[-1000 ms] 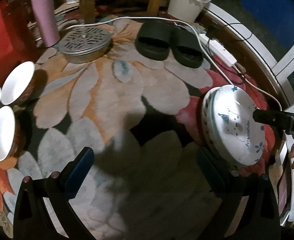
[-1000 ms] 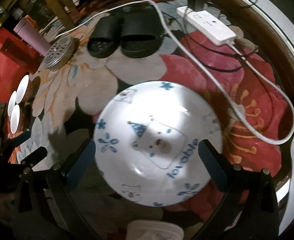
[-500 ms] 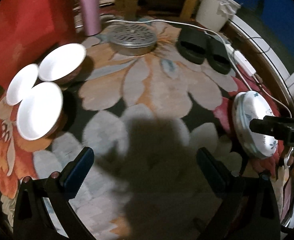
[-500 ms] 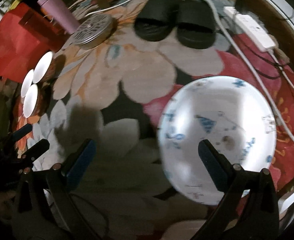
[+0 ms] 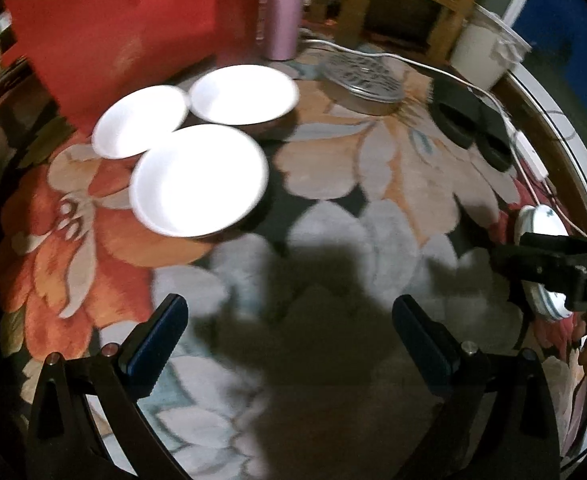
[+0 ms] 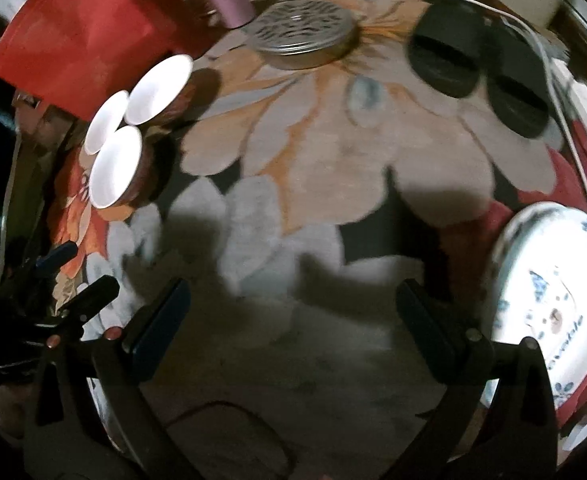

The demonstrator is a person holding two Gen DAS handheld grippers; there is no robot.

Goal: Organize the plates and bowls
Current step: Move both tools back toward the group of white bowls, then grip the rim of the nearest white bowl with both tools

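Note:
Three white bowls sit close together on a flowered rug: the nearest bowl (image 5: pixel 199 180), a far bowl (image 5: pixel 245 94) and a smaller left bowl (image 5: pixel 139 120). They also show in the right wrist view (image 6: pixel 115 166) at the left. A stack of white plates with blue cartoon print (image 6: pixel 549 296) lies on the rug at the right, partly behind the right gripper in the left wrist view (image 5: pixel 543 224). My left gripper (image 5: pixel 289 344) is open and empty, short of the bowls. My right gripper (image 6: pixel 293 328) is open and empty, left of the plates.
A round perforated metal tin (image 5: pixel 363 86), a pink tumbler (image 5: pixel 279 12), black slippers (image 6: pixel 477 64), a white cable and power strip (image 6: pixel 585 120), a white bin (image 5: pixel 487 54) and a red bag (image 5: pixel 109 28) ring the rug. Wooden chair legs stand behind.
Both grippers swung left. The bowls came closer to the left gripper's centre. The plates slid to the right edge of both views.

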